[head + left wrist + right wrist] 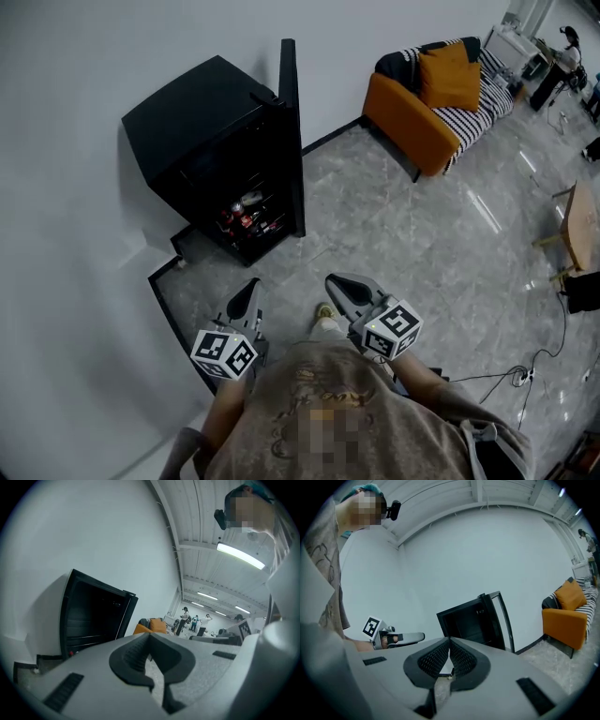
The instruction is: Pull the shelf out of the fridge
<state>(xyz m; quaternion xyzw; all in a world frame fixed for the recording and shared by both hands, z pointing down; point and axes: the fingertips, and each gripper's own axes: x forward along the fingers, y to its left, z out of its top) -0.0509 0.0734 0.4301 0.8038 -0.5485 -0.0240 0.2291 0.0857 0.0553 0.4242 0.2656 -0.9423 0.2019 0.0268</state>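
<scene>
- The person wears a loose khaki T-shirt [328, 398] with a darker swirling print on the chest.
- One pale yellowish shoe [325, 310] shows past the hem.
- A small black camera [393, 509] sits at the head, beside teal headgear [370, 488].
- The left gripper [251, 285] and right gripper [331, 279] are grey shells with black ribbed pads [433, 660].
- Each bears a white marker cube [225, 354] printed with black squares.

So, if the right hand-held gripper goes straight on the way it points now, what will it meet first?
Most likely the black fridge. The right hand-held gripper, shut and empty, points at its open front, just left of the open door. Nothing stands between them, though depth is hard to judge.
</scene>
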